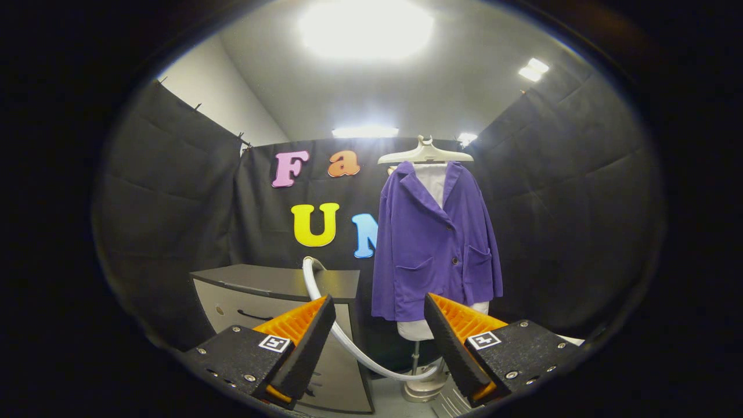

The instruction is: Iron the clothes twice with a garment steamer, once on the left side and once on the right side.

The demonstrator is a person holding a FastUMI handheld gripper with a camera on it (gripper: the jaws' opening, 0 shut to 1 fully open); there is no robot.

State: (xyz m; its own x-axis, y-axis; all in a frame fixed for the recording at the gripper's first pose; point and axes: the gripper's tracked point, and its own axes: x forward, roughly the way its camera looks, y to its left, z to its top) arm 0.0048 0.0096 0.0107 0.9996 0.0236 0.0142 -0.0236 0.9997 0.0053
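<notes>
The gripper [380, 342] is released, its fingers [305, 342] spread wide with nothing held. Between them runs a white hose [348, 342], curving from the top of a grey drawer cabinet [278, 290] down toward the round base [424, 389] of a stand on the pale floor. Just beyond the right finger hangs the purple jacket [432, 244], upright on a white form [432, 180] and topped by a pale hanger [425, 154]; it sits beside the cabinet's right edge, near the back corner of the booth. Black cloth walls [557, 220] enclose the space, under a white ceiling with bright lamps [365, 29].
</notes>
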